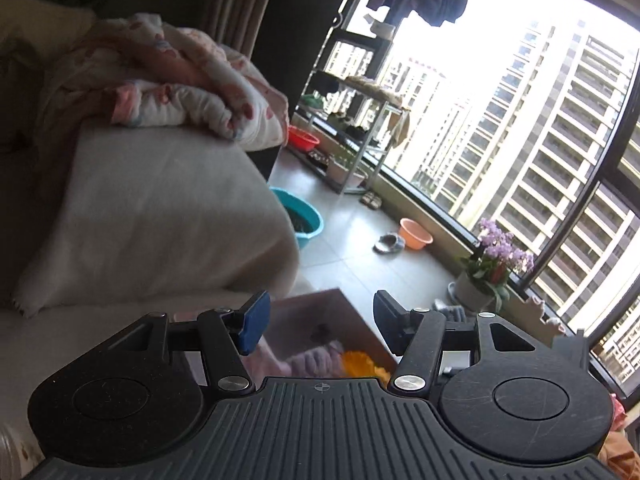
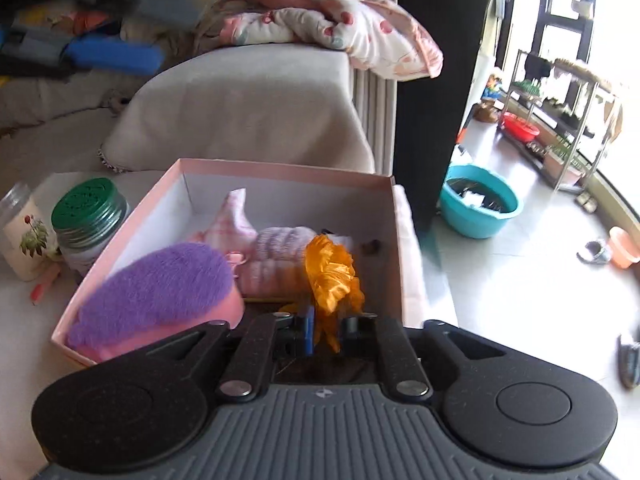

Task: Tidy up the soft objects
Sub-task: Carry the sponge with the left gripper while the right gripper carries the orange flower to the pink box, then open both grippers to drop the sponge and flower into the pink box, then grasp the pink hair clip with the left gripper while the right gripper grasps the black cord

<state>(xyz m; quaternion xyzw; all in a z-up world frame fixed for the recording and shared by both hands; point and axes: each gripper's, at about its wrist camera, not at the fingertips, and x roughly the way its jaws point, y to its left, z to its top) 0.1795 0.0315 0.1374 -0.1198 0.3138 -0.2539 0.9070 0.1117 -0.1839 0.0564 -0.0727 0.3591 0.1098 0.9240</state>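
Observation:
A pink box (image 2: 280, 168) sits on the sofa seat. In it lie a purple fluffy pad (image 2: 156, 284), a pink checked cloth (image 2: 236, 216) and a striped pink-lilac cloth (image 2: 276, 252). My right gripper (image 2: 324, 332) is shut on an orange satin cloth (image 2: 330, 272) and holds it over the box's near edge. My left gripper (image 1: 320, 320) is open and empty above the box (image 1: 332, 312); the orange cloth (image 1: 360, 362) shows below it. The left gripper also appears blurred at upper left in the right wrist view (image 2: 112, 56).
A grey sofa cushion (image 2: 248, 112) with a flowered quilt (image 2: 320, 28) stands behind the box. A green-lidded jar (image 2: 90, 216) and a flowered bottle (image 2: 24, 236) stand left of the box. Basins (image 2: 480, 206), a rack (image 1: 352, 120) and a flower pot (image 1: 488, 272) are on the balcony floor.

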